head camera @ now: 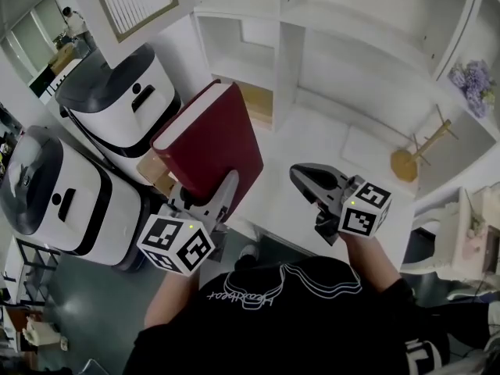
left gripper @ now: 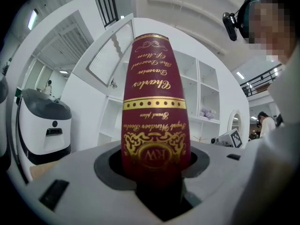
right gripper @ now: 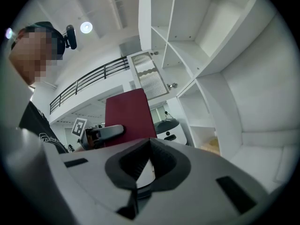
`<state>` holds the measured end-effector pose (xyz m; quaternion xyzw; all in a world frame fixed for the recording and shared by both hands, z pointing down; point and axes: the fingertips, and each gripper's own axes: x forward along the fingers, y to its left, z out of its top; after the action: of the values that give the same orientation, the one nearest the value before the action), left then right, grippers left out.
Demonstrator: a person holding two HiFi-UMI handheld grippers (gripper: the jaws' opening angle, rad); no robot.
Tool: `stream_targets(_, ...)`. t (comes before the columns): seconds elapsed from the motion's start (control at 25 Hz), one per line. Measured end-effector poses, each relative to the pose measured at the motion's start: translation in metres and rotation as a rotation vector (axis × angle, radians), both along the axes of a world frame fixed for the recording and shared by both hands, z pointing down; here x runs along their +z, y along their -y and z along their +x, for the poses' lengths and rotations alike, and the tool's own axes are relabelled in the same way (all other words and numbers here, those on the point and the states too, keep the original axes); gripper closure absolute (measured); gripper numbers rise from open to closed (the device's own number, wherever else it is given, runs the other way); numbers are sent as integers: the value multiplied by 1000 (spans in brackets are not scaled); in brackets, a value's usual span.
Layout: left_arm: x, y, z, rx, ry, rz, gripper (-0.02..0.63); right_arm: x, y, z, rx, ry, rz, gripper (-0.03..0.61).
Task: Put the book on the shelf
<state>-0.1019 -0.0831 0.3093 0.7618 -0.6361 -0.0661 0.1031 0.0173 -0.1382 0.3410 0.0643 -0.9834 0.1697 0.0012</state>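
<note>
A thick dark red book (head camera: 207,143) with gold lettering on its spine (left gripper: 153,102) stands upright in my left gripper (head camera: 205,201), which is shut on its lower end. The book is in the air in front of the white shelf unit (head camera: 289,53), left of its lower cubbies. In the left gripper view the spine fills the gap at my left gripper (left gripper: 157,170). My right gripper (head camera: 312,182) hovers to the book's right over the white ledge (head camera: 312,143), shut and holding nothing. In the right gripper view its tips (right gripper: 149,139) meet, and the book (right gripper: 129,114) shows beyond.
Two white-and-black machines (head camera: 117,100) (head camera: 55,194) stand close on the left. A wooden stand (head camera: 410,158) and purple flowers (head camera: 471,80) sit at the shelf's right. A cabinet door (head camera: 133,2) hangs open above left. A wooden board (head camera: 256,100) lies in a low cubby.
</note>
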Motion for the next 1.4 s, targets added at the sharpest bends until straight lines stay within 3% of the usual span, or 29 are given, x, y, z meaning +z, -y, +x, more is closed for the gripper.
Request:
stream_targets(0.6, -14, 106, -87, 112, 64, 47, 391, -12, 66, -56, 192, -3, 19, 572)
stream_targets(1.0, -6, 170, -115, 168, 133, 63, 391, -5, 99, -58, 324, -30, 25, 572)
stream_targets(1.4, 9, 224, -136, 142, 185, 60, 392, 2, 130, -62, 387, -36, 13, 572)
